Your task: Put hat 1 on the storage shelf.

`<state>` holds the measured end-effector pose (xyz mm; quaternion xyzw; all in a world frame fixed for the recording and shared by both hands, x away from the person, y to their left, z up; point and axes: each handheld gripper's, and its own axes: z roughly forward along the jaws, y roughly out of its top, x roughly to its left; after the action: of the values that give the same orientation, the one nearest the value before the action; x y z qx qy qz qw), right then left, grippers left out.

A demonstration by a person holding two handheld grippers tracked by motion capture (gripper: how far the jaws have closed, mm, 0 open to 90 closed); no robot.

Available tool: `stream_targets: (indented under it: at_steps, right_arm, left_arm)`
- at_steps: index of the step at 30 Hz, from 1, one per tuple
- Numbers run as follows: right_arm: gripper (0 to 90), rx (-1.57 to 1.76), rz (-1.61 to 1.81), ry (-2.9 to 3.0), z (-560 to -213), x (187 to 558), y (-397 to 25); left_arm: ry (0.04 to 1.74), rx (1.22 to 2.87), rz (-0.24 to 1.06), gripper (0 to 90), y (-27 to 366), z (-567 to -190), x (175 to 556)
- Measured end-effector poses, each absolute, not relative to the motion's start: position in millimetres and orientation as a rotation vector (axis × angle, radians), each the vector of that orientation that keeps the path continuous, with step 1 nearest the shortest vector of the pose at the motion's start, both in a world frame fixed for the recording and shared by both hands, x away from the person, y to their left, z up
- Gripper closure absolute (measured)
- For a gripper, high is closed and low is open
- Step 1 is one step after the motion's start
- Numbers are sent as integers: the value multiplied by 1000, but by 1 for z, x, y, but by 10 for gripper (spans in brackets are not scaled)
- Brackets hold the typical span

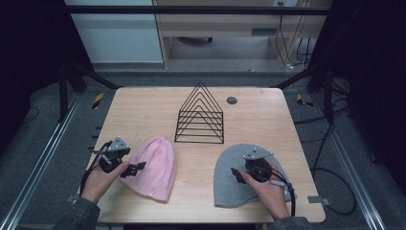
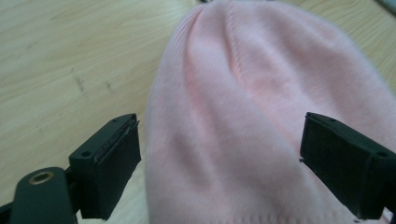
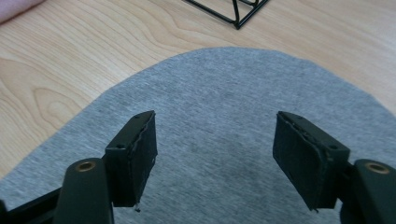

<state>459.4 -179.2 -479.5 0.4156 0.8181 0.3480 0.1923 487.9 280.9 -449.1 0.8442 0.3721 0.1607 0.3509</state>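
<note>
Pink hat (image 1: 154, 167) lies near-left, long axis running near to far, just right of the left gripper (image 1: 134, 168), jaws spread. Right gripper (image 1: 235, 173) hangs wide open over the grey hat (image 1: 225, 179).

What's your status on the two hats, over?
Left hand-held gripper open over pink hat. Right hand-held gripper open over grey hat. Both hats flat on table. Wire rack stands behind, clear of both.
</note>
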Motion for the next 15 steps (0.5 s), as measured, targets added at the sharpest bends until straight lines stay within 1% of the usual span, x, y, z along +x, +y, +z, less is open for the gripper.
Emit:
stream_targets:
  at_steps: [4,6,8,10,13,14,15]
  right_arm:
    - [333,1155,986,2265,-480,459,-181]
    - [348,1159,998,2259,-481,460,-183]
    - [351,1172,991,2257,-482,459,-183]
    - [333,1193,989,2249,-481,460,-184]
    - [295,1235,987,2239,-480,461,-184]
    - [298,1239,1001,2235,-480,461,-185]
    - [314,1244,1018,2233,-479,461,-186]
  left_arm:
    - [939,2218,435,130,272,-438,500]
    - [933,2236,411,163,270,-429,513]
    - [933,2277,416,175,268,-422,527]
    - [917,2299,435,202,266,-417,536]
    - [912,2327,410,212,262,-415,550]
    - [922,2335,417,220,262,-417,554]
    - [932,2332,412,250,262,-419,557]
